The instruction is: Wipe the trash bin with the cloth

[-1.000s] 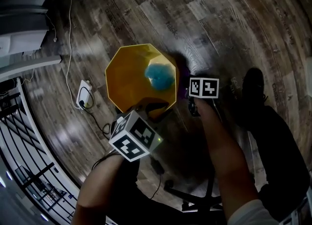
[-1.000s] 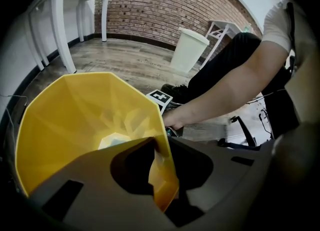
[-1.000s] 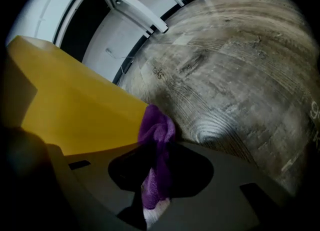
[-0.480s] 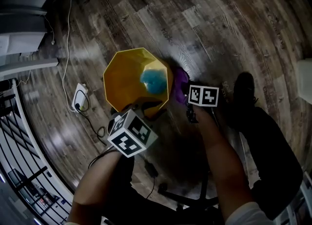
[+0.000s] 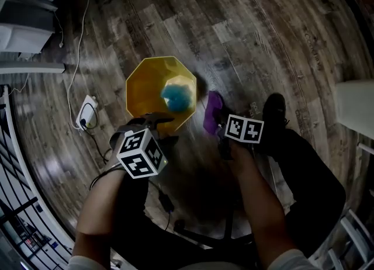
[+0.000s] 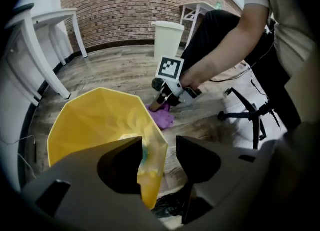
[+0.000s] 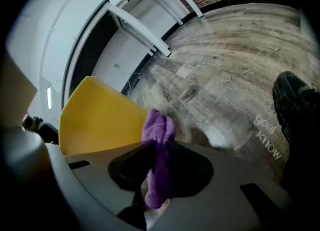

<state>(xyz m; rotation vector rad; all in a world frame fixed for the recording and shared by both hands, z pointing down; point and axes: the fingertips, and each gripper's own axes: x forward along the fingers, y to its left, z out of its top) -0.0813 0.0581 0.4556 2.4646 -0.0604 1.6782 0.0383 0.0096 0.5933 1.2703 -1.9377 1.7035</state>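
right gripper (image 7: 159,167): closed on the purple cloth (image 7: 159,140), which was pinched between the jaws, with a fold standing above them and a tail hanging below.
cloth position: held off the trash bin (image 5: 146,87), just right of its right wall; the head view showed no contact.
left gripper (image 6: 159,147): jaws wide, having just been opening; the bin's near-right rim stood between them, with the pads not pressing on it.
trash bin: yellow, faceted, upright on the wooden floor (image 5: 263,29); a blue object (image 5: 175,96) lay at its bottom, nature not determined.
progress: judged, no wiping contact at this moment. the walls showed nothing to tell wiped from unwiped. with the rim ungripped and the cloth clear, this was either a gap between passes or the close of the work; which, not settled.
remaining: if unfinished, the cloth would have to be laid on a wall and the rim gripped.
right forearm (image 5: 251,187): reached from the near edge toward the far side, gripper angled down and forward, clear of the floor.
left forearm (image 5: 111,204): came in from near left, gripper pointed steeply down over the near rim.
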